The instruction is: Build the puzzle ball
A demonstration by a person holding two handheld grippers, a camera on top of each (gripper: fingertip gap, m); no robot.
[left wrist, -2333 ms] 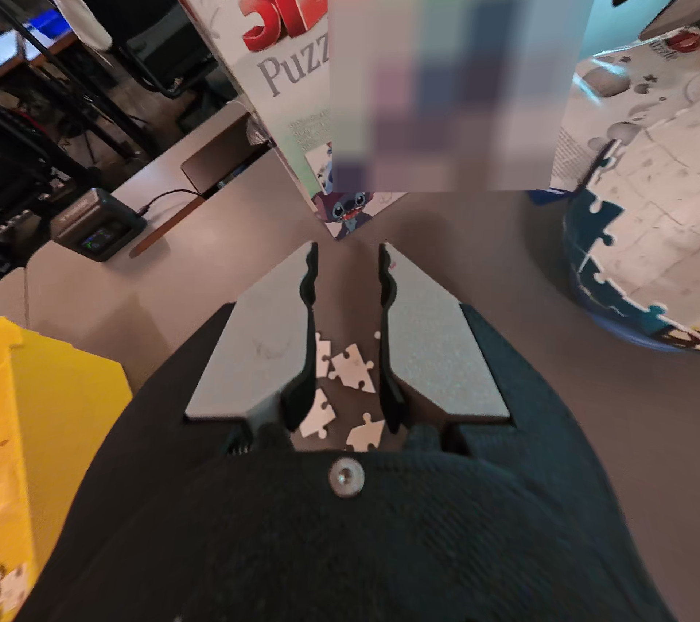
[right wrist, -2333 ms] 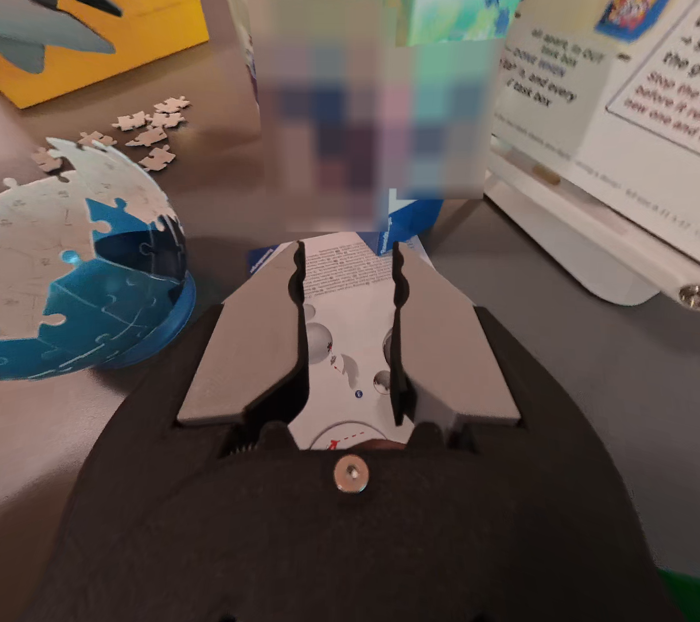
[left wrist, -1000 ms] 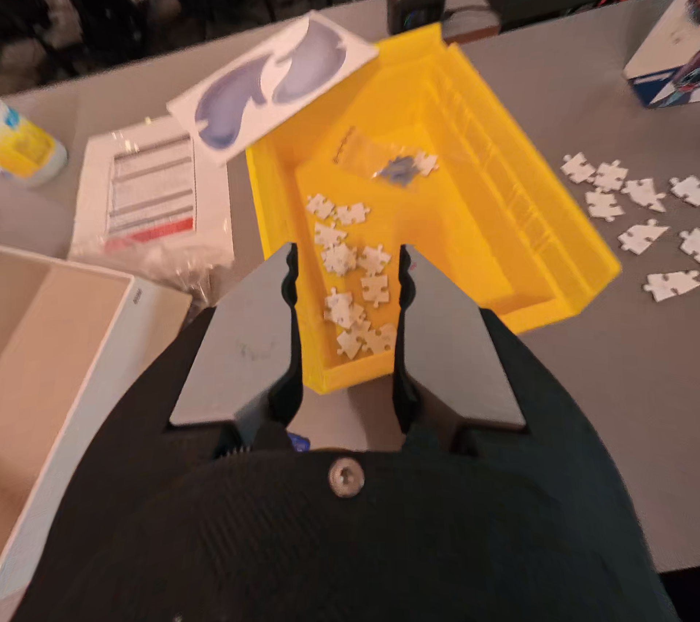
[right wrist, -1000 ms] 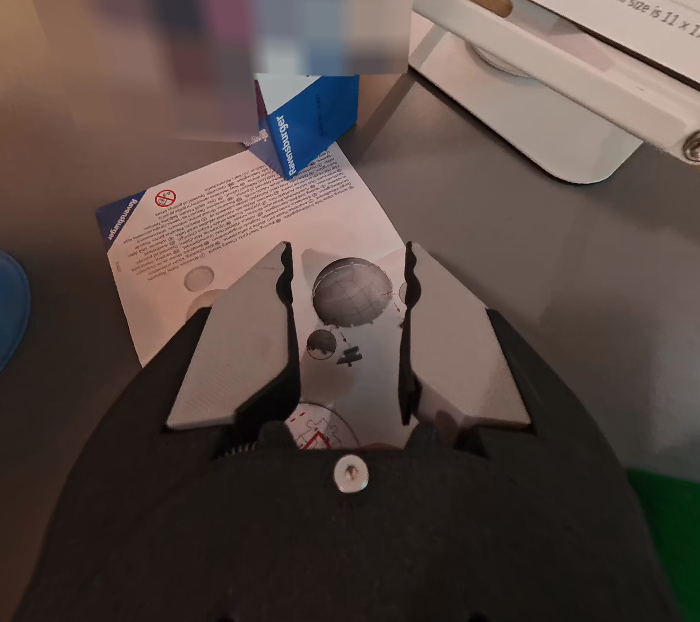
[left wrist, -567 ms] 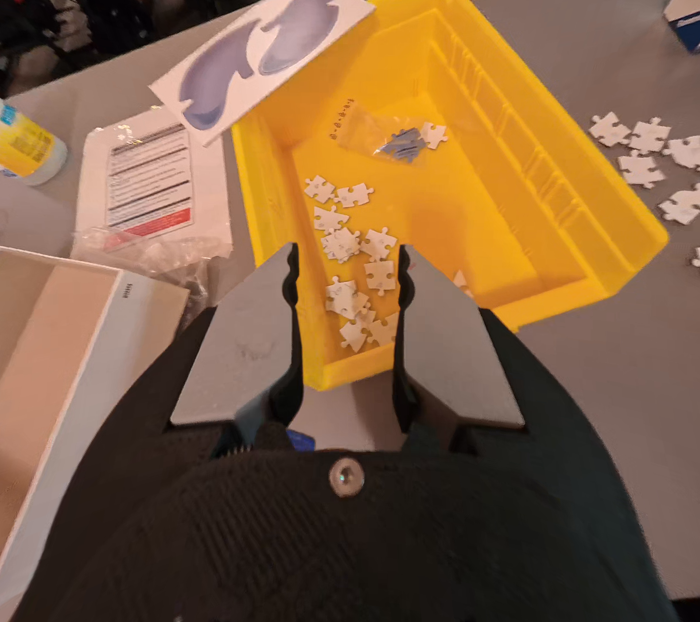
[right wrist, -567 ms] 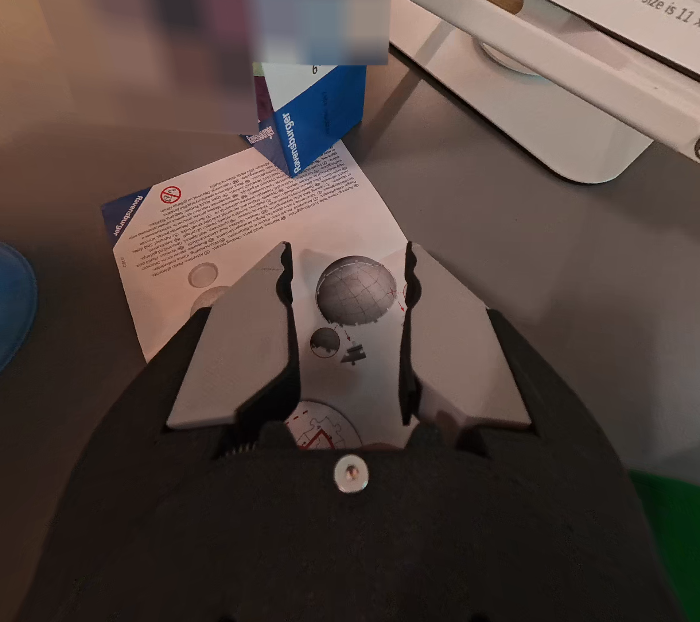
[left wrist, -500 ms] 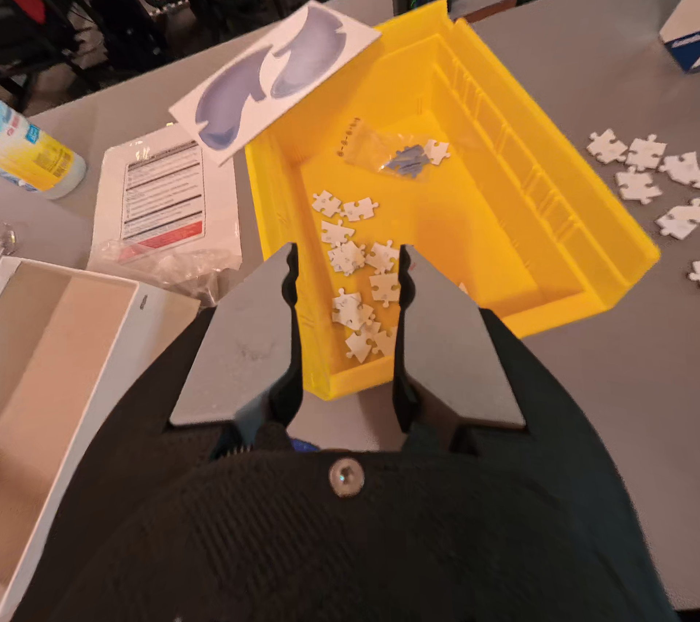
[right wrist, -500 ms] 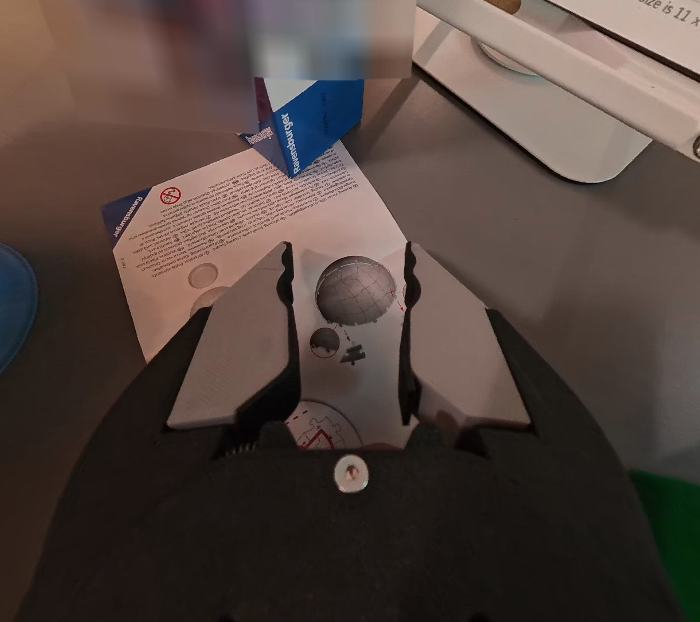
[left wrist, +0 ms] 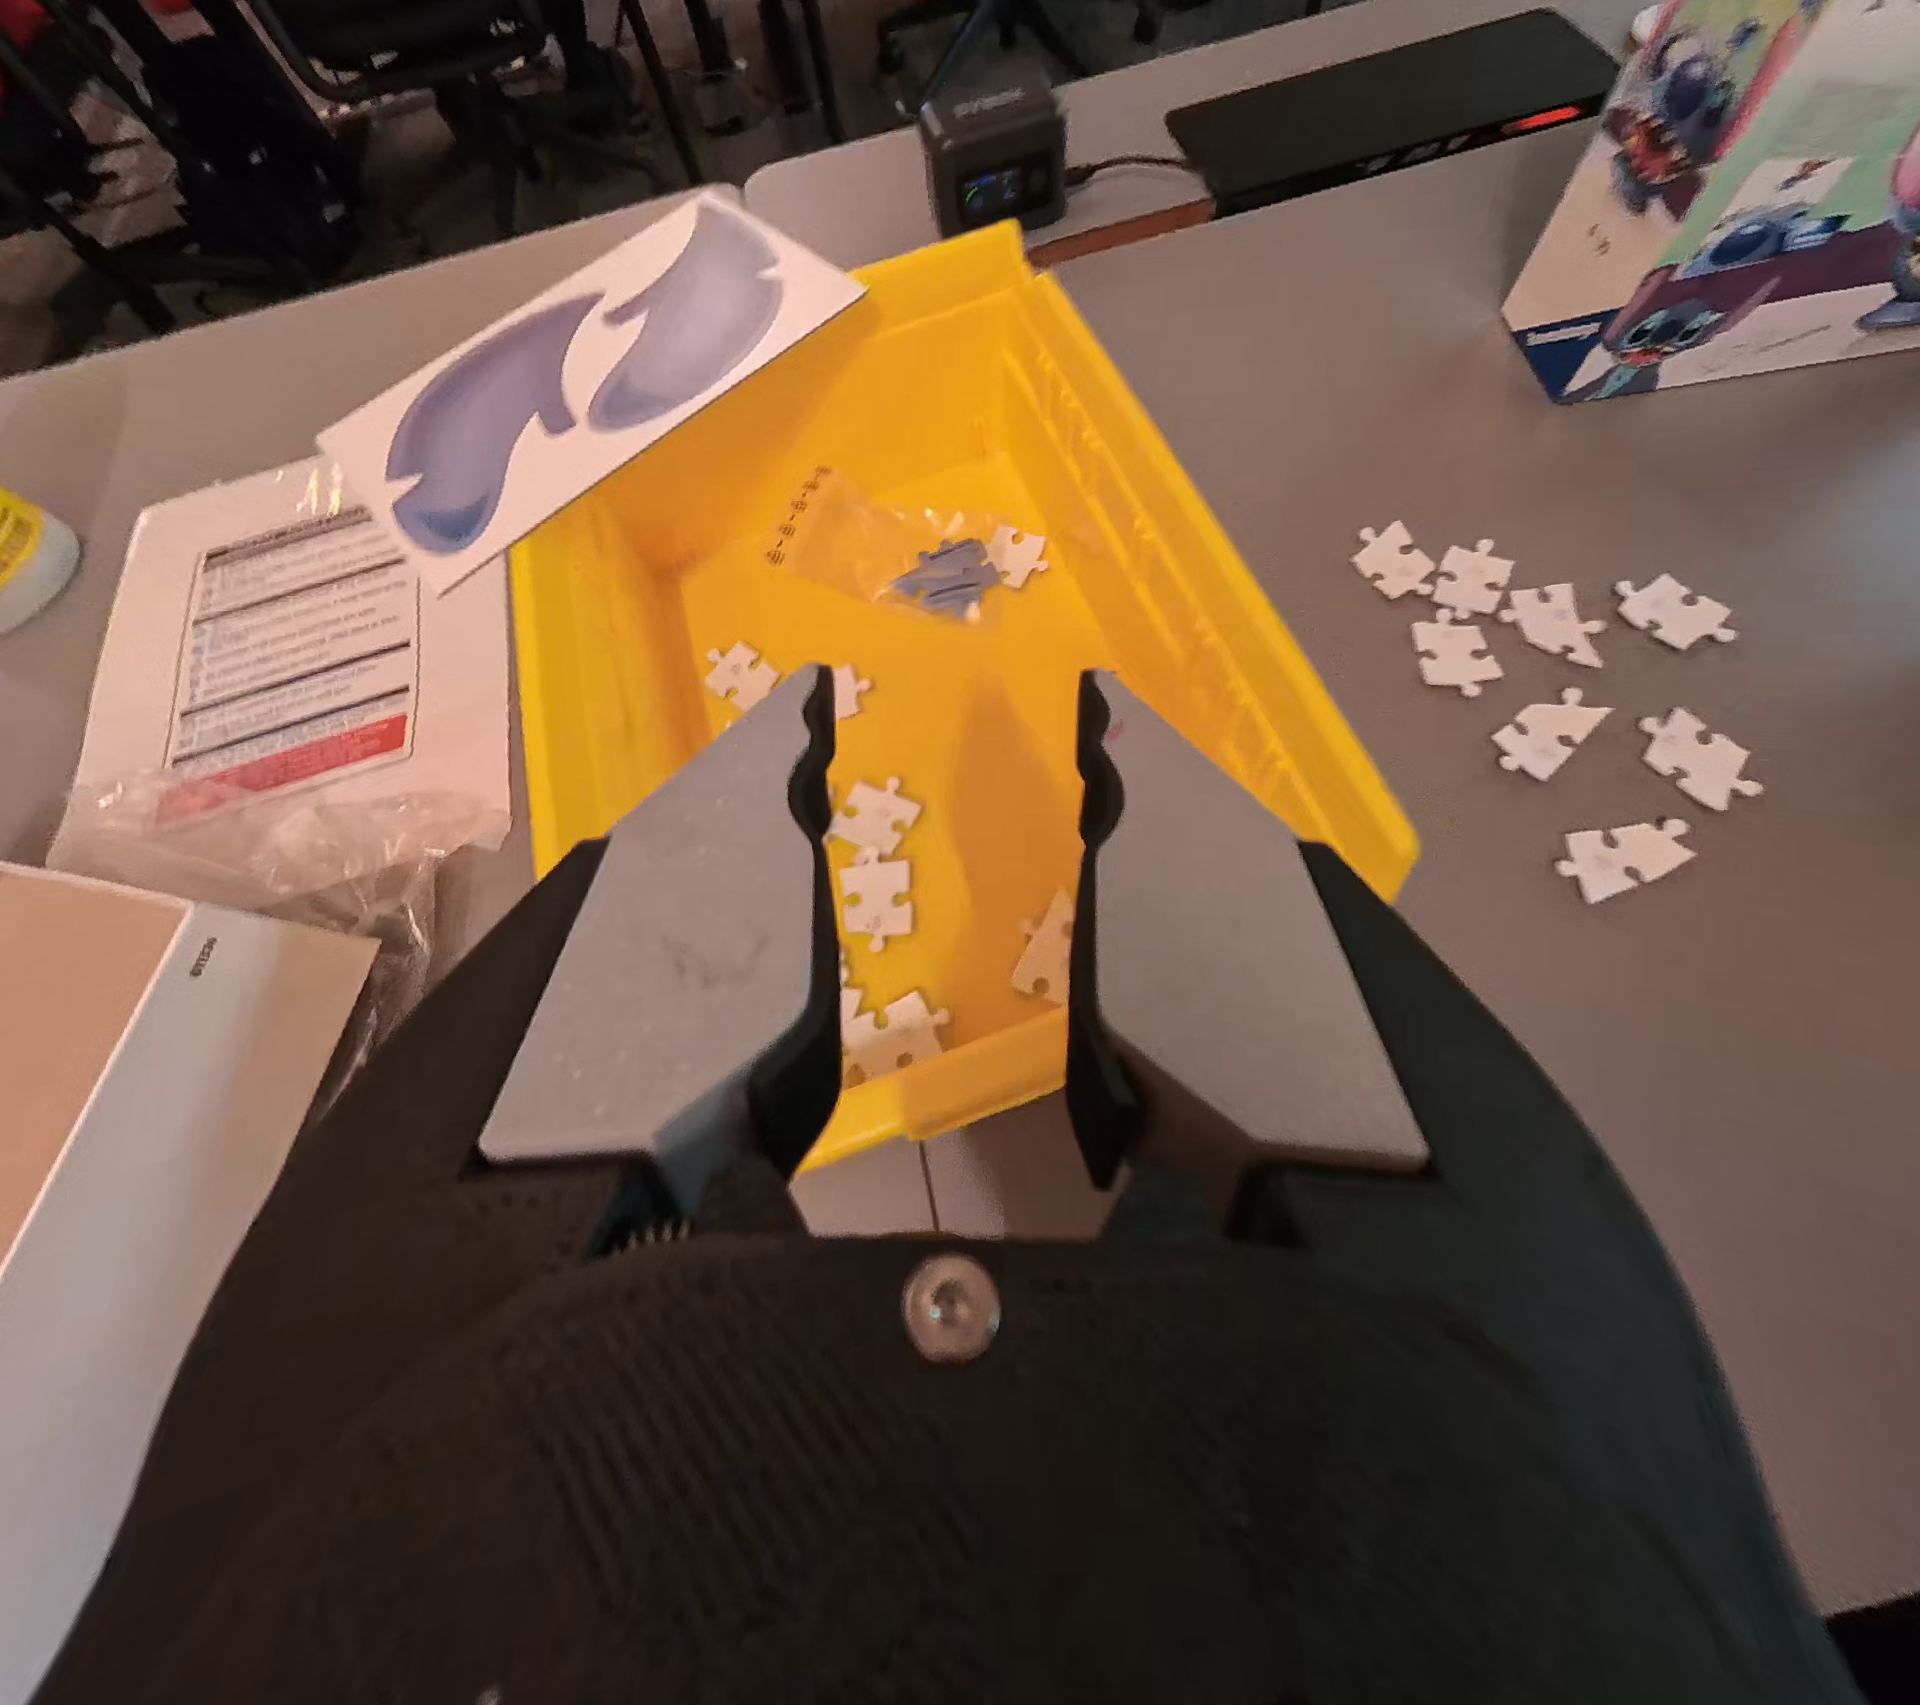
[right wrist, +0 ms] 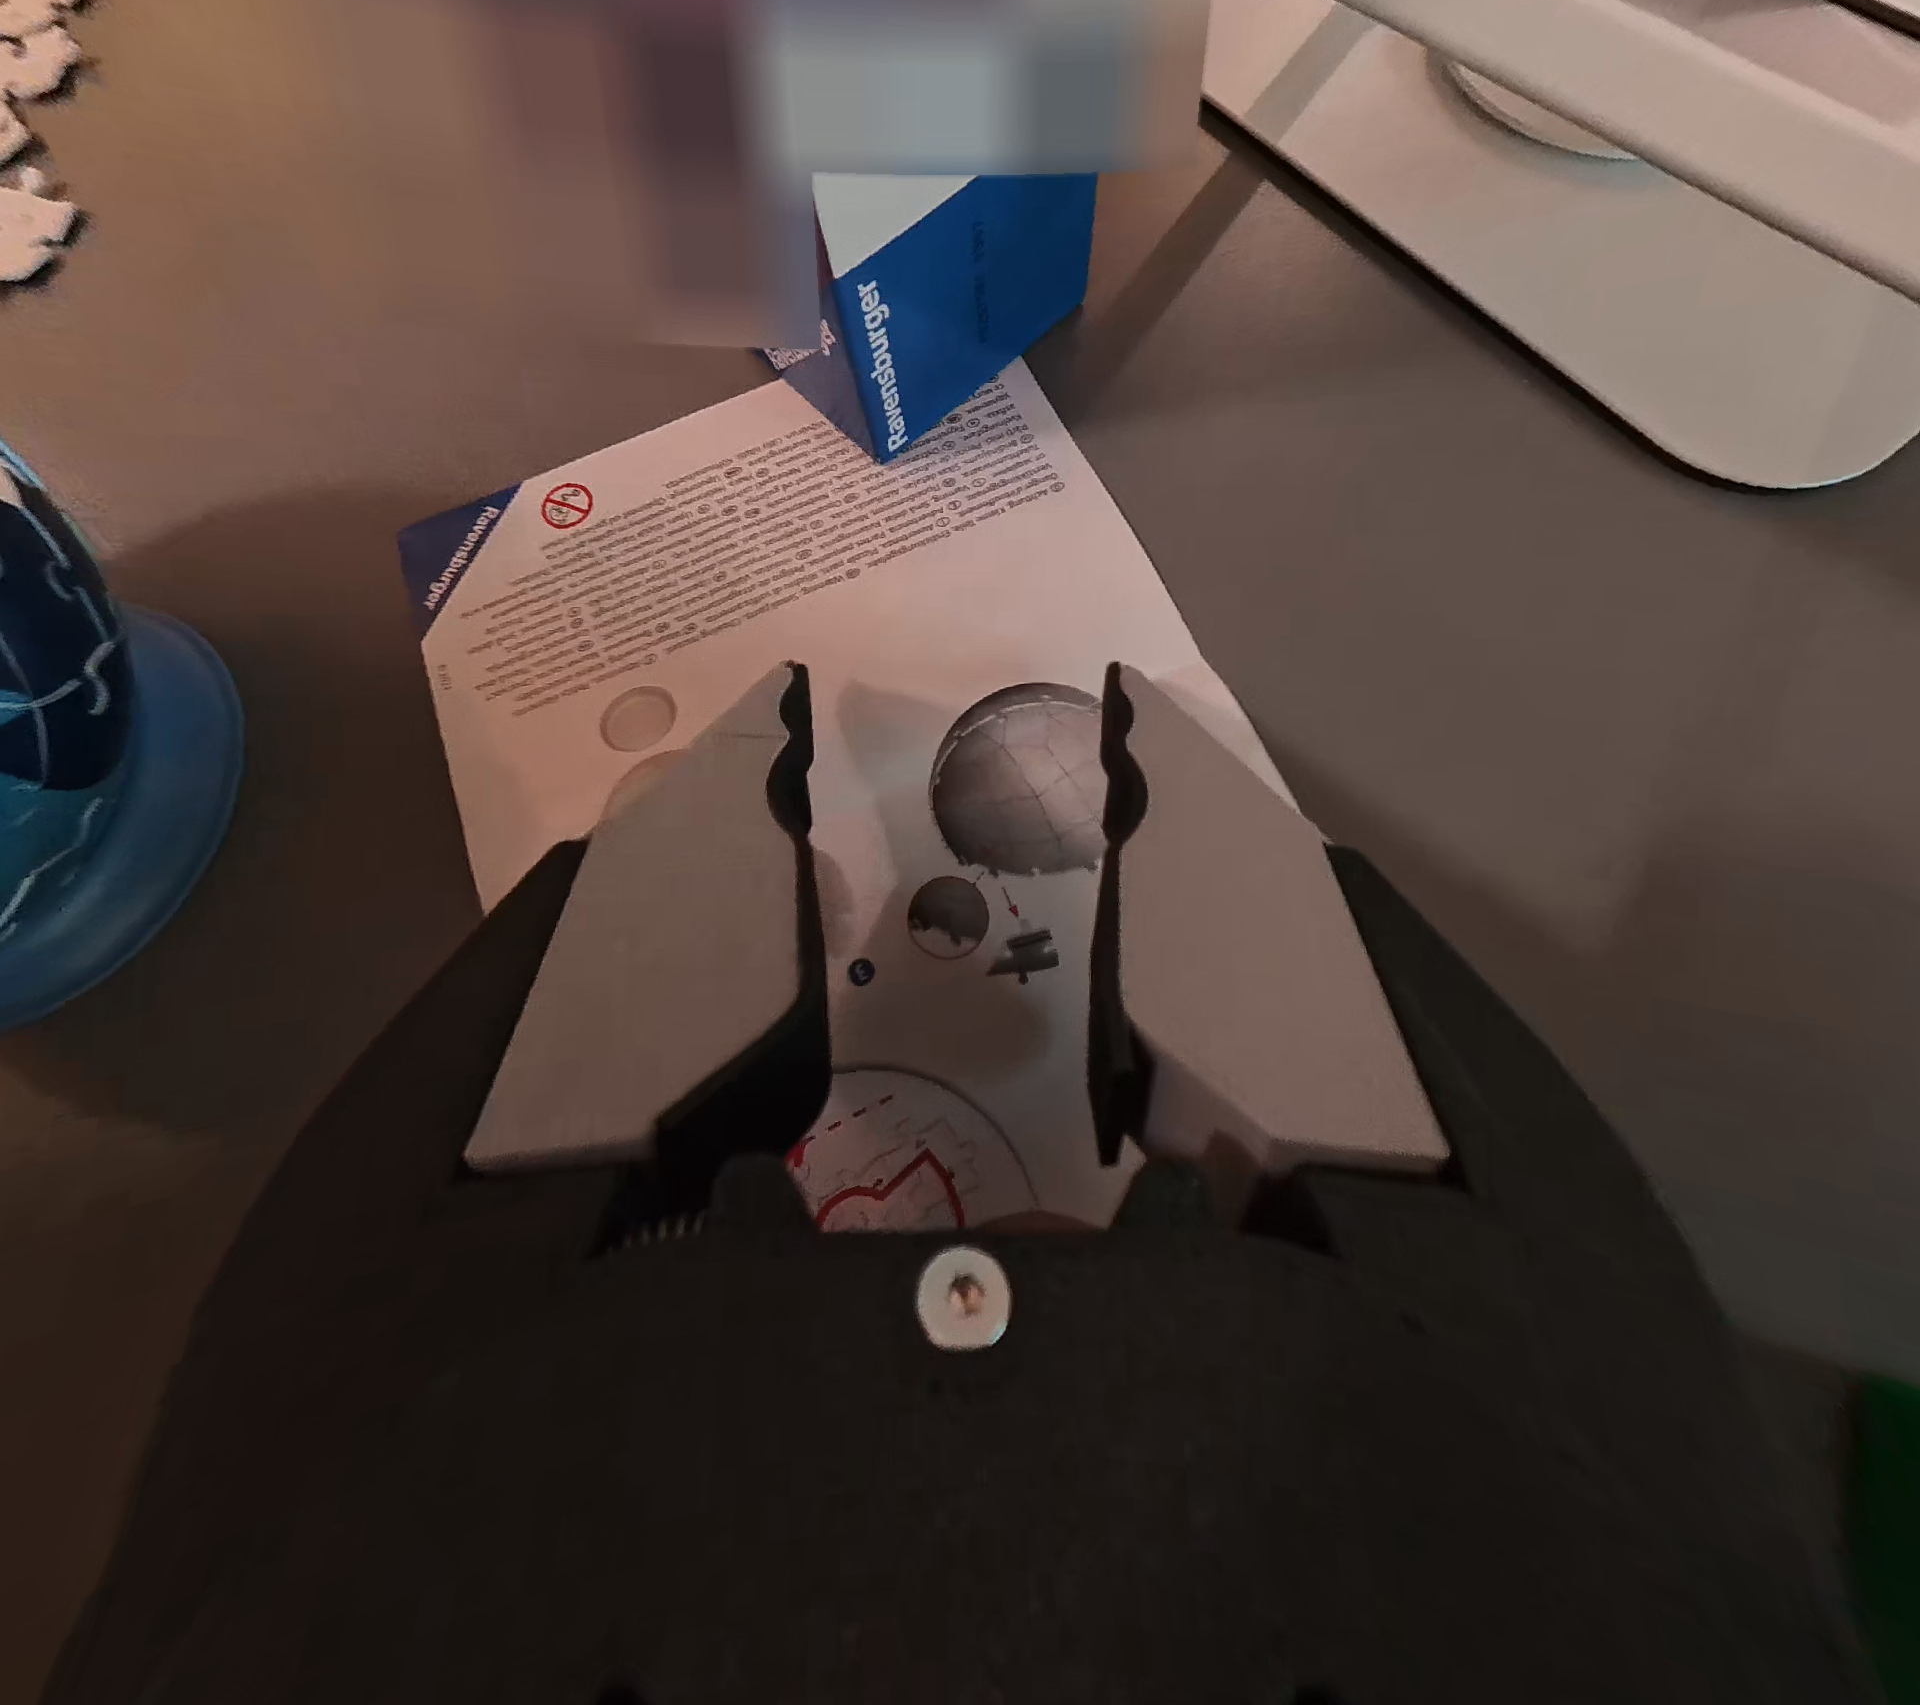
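White card pieces (left wrist: 875, 895) lie flat in yellow bin (left wrist: 1226, 647); light, thin, bendable; pinch by edge. Left tongs (left wrist: 948, 689) above bin, gaping, empty. Right tongs (right wrist: 951, 679) gaping, empty over leaflet (right wrist: 748, 554); part-built ball (right wrist: 52, 647) alongside.

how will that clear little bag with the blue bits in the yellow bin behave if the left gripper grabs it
The clear bag looks thin and crumpled, so it would likely be floppy and sag around whatever the jaws pinch. It holds only a few blue pieces, so it is probably very light. The film may be slippery, and lying flat on the yellow bin floor it could slide rather than lift.
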